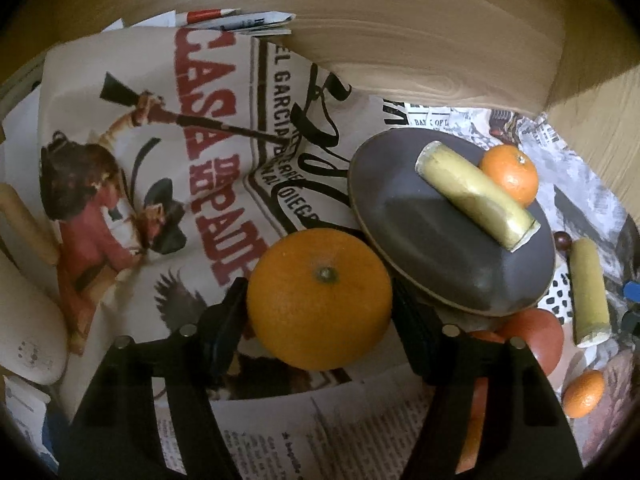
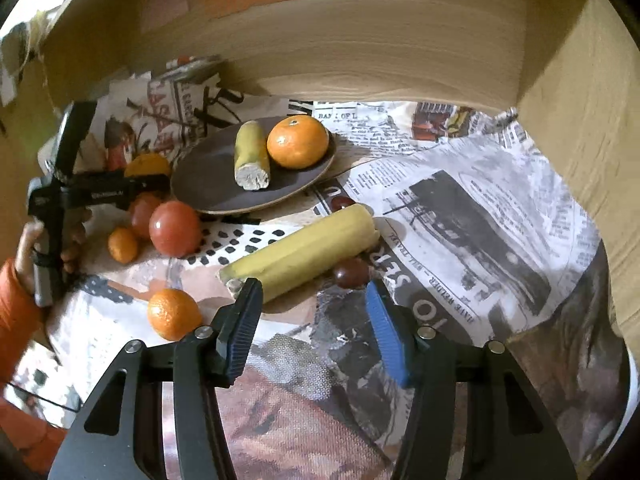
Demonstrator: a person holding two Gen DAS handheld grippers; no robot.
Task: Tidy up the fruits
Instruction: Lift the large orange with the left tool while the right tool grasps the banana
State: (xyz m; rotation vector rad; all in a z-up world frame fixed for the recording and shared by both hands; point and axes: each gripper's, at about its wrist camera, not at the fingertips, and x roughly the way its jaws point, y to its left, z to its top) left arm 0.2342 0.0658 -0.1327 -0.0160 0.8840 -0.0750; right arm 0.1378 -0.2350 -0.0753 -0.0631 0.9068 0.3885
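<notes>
My left gripper (image 1: 319, 304) is shut on a large orange (image 1: 319, 300) and holds it just left of the dark plate (image 1: 432, 248). The plate carries a yellow-green sugarcane piece (image 1: 476, 194) and a small orange (image 1: 509, 174). In the right wrist view the plate (image 2: 208, 184) holds the same cane piece (image 2: 251, 154) and orange (image 2: 298, 142), and the left gripper (image 2: 160, 182) shows beside it. My right gripper (image 2: 314, 300) is open and empty, just in front of a longer cane piece (image 2: 304, 252) lying on the newspaper.
Two red tomatoes (image 2: 174, 228) and small oranges (image 2: 122, 244) (image 2: 174, 314) lie left of the long cane. Dark round fruits (image 2: 352, 272) sit by its right side. Newspaper sheets (image 2: 460, 220) cover the surface. Wooden walls (image 2: 360, 48) close the back and right.
</notes>
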